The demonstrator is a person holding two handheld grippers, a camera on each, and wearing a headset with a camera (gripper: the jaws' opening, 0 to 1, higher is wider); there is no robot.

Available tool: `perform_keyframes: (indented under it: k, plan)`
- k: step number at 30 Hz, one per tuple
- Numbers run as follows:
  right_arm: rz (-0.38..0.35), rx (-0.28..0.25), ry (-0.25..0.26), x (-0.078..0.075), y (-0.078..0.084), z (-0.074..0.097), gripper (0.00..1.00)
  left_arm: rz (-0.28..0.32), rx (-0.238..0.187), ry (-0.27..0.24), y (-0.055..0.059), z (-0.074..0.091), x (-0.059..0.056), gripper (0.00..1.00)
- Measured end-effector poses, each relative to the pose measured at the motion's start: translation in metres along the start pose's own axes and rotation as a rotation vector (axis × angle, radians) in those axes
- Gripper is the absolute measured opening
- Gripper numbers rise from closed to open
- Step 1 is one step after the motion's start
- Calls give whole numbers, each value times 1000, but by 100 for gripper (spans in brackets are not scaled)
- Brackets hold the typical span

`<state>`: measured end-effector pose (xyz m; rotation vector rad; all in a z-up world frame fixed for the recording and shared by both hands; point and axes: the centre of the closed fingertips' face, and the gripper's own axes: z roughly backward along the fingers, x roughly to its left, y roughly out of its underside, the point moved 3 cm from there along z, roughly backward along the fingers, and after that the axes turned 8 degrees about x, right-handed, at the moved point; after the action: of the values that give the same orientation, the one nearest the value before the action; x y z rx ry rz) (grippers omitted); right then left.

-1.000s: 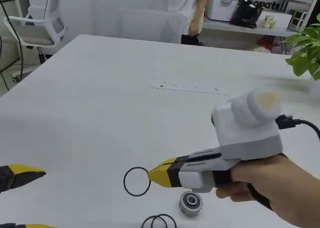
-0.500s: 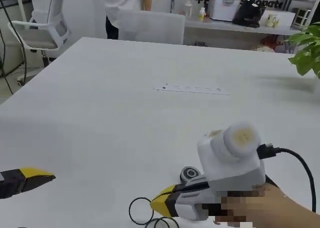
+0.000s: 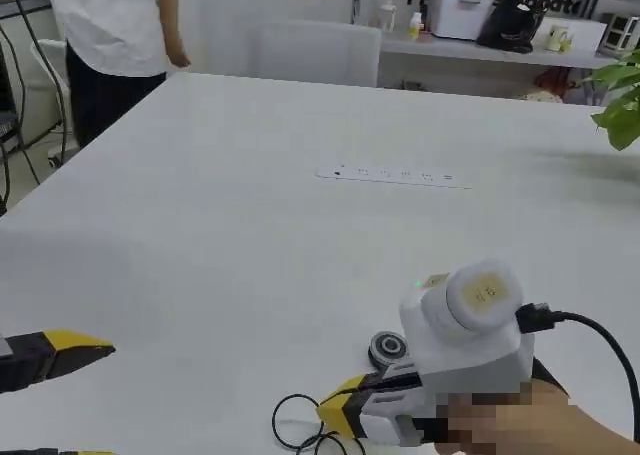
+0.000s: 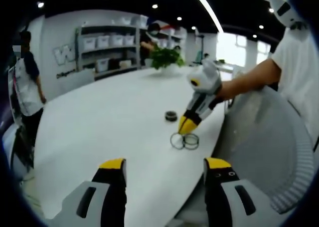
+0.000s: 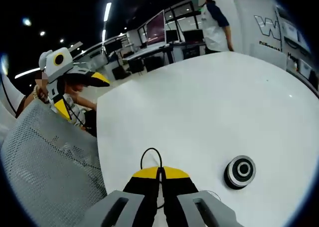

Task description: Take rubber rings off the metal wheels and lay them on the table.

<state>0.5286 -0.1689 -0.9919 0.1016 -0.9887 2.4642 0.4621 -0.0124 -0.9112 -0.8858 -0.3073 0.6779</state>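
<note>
Rubber ring (image 5: 149, 149) is sitting pinched in the right gripper (image 5: 160, 173), whose jaws are pressing together low over the white worktop (image 3: 300, 225). Another ring (image 4: 192, 143) is overlapping it. A metal wheel (image 5: 240, 171) is lying just beside. The left gripper (image 4: 164, 163) is hovering wide open, holding nothing, well apart.

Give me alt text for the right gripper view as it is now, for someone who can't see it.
The right gripper, jaws shut, pinches a thin black rubber ring over the white table. A metal wheel lies on the table to the right of the jaws; the left gripper is at upper left.
</note>
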Motion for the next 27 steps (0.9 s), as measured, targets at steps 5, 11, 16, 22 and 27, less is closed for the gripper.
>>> perform_keyframes:
  k: [5, 11, 16, 22, 27]
  plan:
    - [13, 10, 11, -1, 2, -1, 0, 3, 2, -2, 1, 1, 0, 64]
    - [6, 11, 18, -4, 3, -2, 2, 2, 0, -5, 0, 1, 1, 64]
    - [0, 6, 26, -7, 2, 1, 5, 2, -4, -7, -1, 1, 2, 64]
    - [-23, -36, 52, -17, -5, 10, 5, 5, 1, -6, 1, 0, 1, 64]
    - [-86, -89, 61, -28, -10, 20, 5, 5, -5, -5, -1, 0, 1, 64]
